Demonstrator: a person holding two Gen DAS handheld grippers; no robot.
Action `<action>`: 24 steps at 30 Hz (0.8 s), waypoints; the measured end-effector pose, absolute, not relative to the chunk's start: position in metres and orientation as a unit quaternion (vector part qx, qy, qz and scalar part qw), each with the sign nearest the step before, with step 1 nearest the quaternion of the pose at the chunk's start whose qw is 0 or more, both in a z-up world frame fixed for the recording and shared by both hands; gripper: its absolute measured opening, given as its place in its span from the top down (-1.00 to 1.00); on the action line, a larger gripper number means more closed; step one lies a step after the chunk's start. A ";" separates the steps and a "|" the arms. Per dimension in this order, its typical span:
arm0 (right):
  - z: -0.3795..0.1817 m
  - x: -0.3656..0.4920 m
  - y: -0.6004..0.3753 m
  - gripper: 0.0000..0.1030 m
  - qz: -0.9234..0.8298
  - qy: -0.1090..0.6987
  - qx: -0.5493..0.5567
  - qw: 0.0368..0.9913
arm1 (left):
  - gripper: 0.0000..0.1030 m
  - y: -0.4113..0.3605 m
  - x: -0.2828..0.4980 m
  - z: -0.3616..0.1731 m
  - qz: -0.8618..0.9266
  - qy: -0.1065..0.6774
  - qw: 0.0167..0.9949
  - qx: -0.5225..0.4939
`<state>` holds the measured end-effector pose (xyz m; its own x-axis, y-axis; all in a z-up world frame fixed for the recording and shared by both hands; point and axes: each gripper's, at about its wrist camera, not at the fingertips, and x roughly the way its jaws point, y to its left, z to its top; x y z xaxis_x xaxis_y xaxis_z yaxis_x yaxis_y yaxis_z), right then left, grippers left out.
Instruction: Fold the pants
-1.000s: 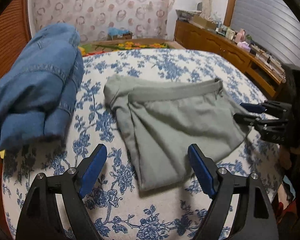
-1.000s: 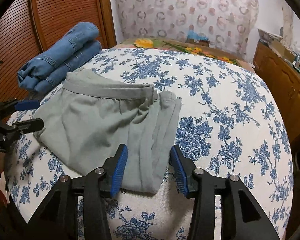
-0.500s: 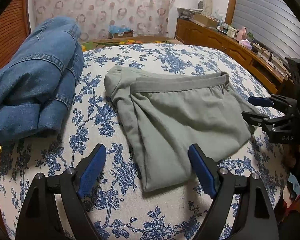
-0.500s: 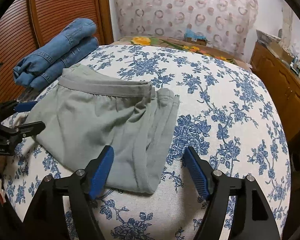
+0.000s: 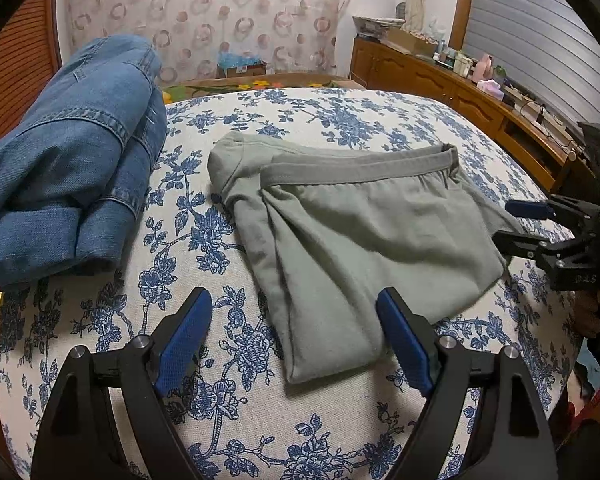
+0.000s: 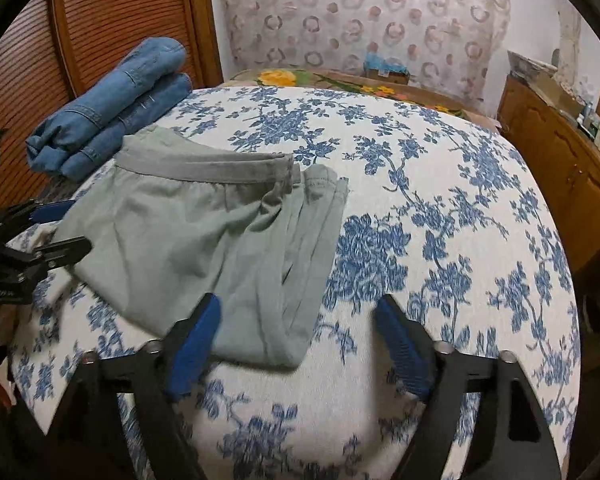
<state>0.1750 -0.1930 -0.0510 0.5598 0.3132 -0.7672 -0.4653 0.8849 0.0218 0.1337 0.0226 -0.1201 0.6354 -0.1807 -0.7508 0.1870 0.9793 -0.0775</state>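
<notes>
While the floral bedspread point(image 6: 440, 200) lies bare beyond their right edge, the folded grey pants point(image 5: 360, 240) sit beside stacked jeans point(image 5: 72, 160), my left gripper point(image 5: 292, 340) open, my right gripper point(image 6: 296, 336) closing, empty.

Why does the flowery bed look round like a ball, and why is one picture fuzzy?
Both wrist views use fisheye lenses, which bend the flowery bedspread into a dome. The right wrist view is smeared near the right gripper, likely motion blur. The left wrist view is sharp, even on the grey pants.
</notes>
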 end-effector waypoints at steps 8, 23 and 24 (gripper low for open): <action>-0.045 0.152 -0.207 0.34 0.255 0.416 -0.075 0.870 | -0.65 0.023 0.134 -0.120 -0.102 0.415 0.904 0.004; -0.050 0.140 -0.211 0.59 0.252 0.391 -0.075 0.882 | -0.15 0.032 0.104 -0.104 -0.121 0.403 0.907 -0.019; -0.050 0.140 -0.211 0.59 0.252 0.391 -0.074 0.882 | -0.08 0.032 0.101 -0.104 -0.123 0.403 0.907 -0.019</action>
